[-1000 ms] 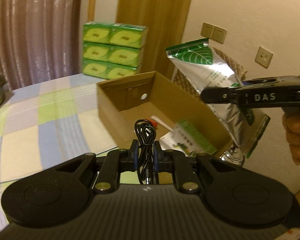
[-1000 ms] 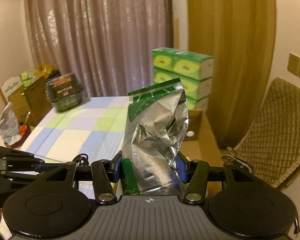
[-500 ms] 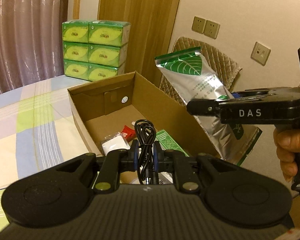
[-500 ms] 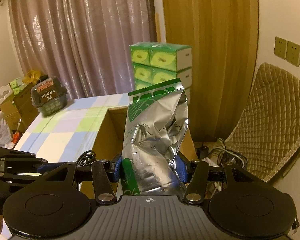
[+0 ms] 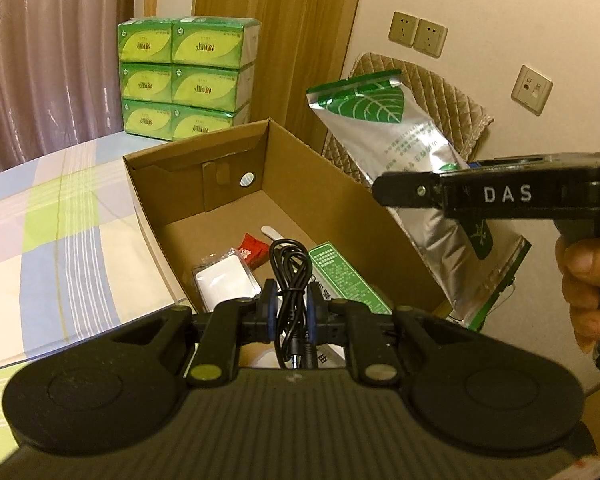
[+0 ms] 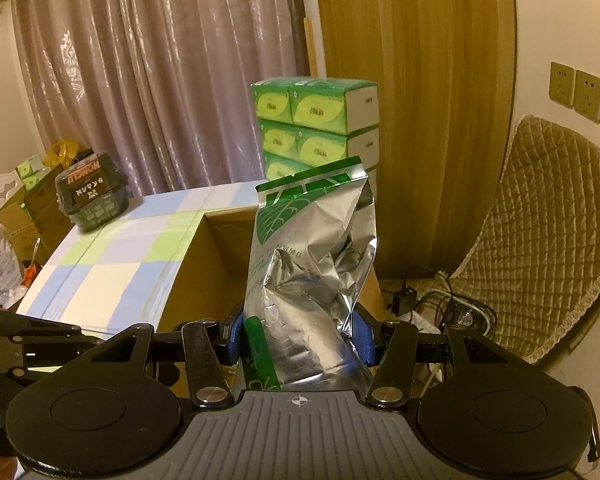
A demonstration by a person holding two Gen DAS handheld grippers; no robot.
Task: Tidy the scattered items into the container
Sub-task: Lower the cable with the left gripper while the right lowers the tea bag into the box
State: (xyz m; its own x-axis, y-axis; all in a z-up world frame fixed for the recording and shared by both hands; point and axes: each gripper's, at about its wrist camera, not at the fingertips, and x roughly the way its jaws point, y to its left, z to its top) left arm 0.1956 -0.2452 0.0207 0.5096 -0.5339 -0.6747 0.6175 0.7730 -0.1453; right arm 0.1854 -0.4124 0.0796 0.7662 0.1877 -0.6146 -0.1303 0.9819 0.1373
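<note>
My left gripper (image 5: 292,304) is shut on a coiled black cable (image 5: 290,276) and holds it above the near end of an open cardboard box (image 5: 216,160). In the box lie a white packet (image 5: 224,280), a red sachet (image 5: 254,250) and a green carton (image 5: 346,276). My right gripper (image 6: 300,338) is shut on a silver and green foil bag (image 6: 312,256), held upright beside the box's right wall; the bag also shows in the left wrist view (image 5: 404,152). The box shows behind the bag in the right wrist view (image 6: 196,264).
The box sits at the right edge of a checked tablecloth (image 5: 52,220). Stacked green tissue boxes (image 5: 184,80) stand behind it. A quilted chair (image 6: 540,232) and floor cables (image 6: 432,304) are to the right. A dark basket (image 6: 90,196) stands at the table's far left.
Both grippers moved right and toward the box. The left gripper with the cable now hangs over the box's near end; the bag stays gripped beside the box.
</note>
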